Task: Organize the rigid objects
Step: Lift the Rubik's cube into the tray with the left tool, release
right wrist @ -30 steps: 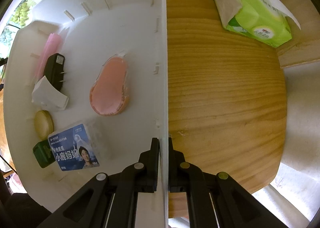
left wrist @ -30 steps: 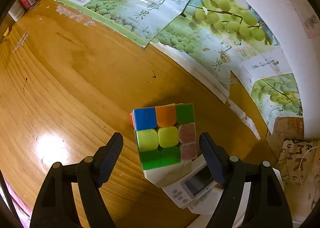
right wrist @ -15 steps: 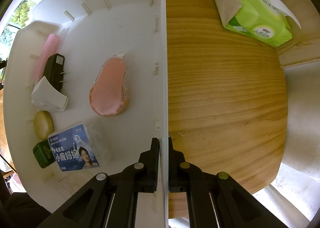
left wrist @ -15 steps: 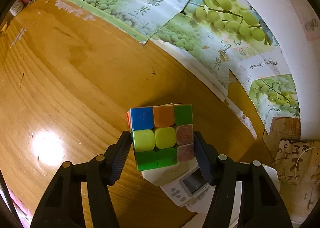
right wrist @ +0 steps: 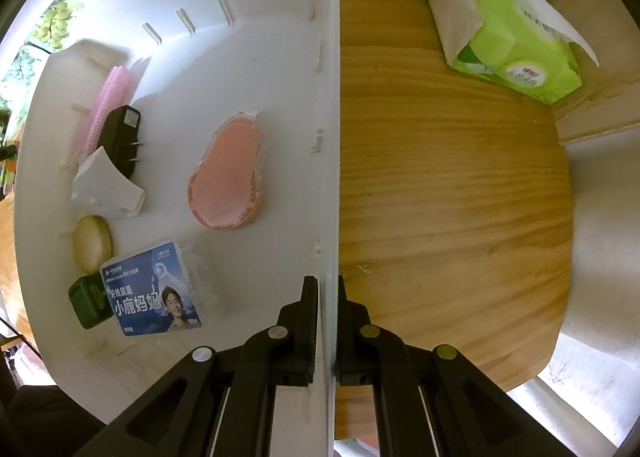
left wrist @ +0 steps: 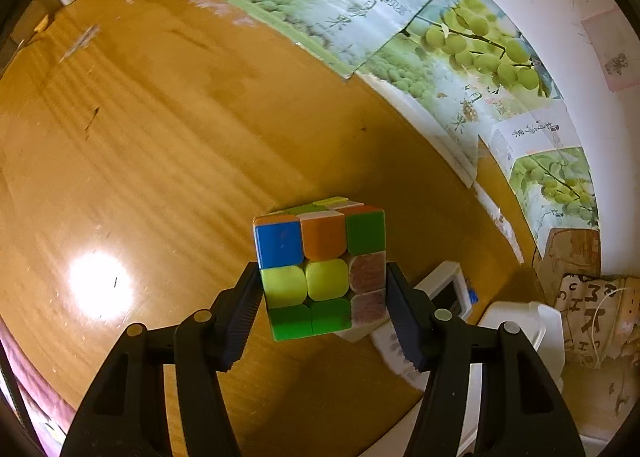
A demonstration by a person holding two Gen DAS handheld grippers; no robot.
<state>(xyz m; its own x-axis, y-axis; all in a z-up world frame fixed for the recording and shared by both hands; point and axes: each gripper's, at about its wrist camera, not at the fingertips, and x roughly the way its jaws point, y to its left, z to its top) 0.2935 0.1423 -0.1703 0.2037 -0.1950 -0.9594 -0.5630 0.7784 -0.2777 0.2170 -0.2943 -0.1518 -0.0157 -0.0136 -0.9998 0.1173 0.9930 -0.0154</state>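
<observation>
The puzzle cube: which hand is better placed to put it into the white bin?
Left. Its fingers already press both sides of the puzzle cube, off the table. The right gripper is shut on the white bin wall, steadying it.

Glossy wooden table, smooth plastic cube, seemingly matt white bin

Both grippers are black plastic, with ribbed fingers and round pale pivot pins along their linkage arms.

Both wrist views look steeply down, close; shared: white bin.
</observation>
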